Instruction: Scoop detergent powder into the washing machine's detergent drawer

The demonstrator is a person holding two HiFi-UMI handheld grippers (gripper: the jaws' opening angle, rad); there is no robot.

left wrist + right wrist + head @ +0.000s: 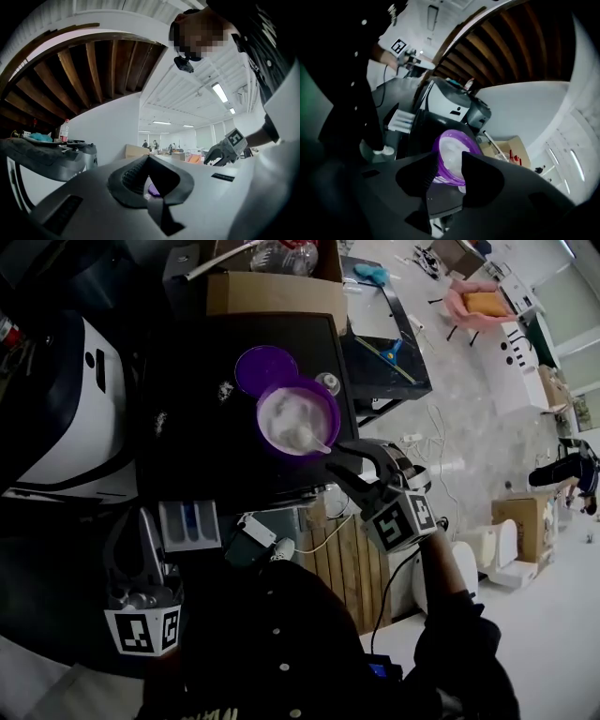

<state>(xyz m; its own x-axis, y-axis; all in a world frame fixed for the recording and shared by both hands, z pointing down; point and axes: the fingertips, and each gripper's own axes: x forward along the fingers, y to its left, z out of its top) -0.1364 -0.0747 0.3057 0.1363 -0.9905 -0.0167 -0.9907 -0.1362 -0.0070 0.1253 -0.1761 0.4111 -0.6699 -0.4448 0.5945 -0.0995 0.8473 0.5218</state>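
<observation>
A purple bowl (298,418) full of white detergent powder stands on the black table (197,427), with a white scoop (314,440) resting in it. Its purple lid (265,368) lies just behind. My right gripper (354,465) hovers at the bowl's near right side, jaws open and empty; in its own view the bowl (452,157) shows through the gap of the right gripper (447,159). The white detergent drawer (190,524) sticks out of the washing machine (66,418) at the left. Below the drawer, my left gripper (141,521) is shut and empty, as its own view of the left gripper (149,159) shows.
A cardboard box (277,292) stands behind the table and a small clear jar (327,382) sits beside the lid. A power strip (258,529) with cables and a slatted wooden panel (352,563) lie below the table's near edge. A low dark table (384,343) stands to the right.
</observation>
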